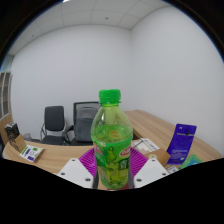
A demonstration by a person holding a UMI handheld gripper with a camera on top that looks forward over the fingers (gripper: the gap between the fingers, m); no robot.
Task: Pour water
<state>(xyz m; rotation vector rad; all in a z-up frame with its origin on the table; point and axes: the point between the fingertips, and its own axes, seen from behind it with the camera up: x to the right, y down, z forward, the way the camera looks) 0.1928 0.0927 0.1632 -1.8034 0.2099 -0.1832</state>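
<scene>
A green plastic bottle (111,135) with a green cap and a green label stands upright between my fingers, held up above the table. My gripper (111,165) is shut on the bottle's lower body; the magenta pads (88,160) press against it on both sides. The bottle's base is hidden below the fingers. No cup or other vessel for pouring shows in this view.
A wooden table (150,125) stretches beyond the bottle. A purple box (182,142) stands to the right, papers and small items (30,153) lie to the left. Two black office chairs (68,122) stand behind the table against a white wall.
</scene>
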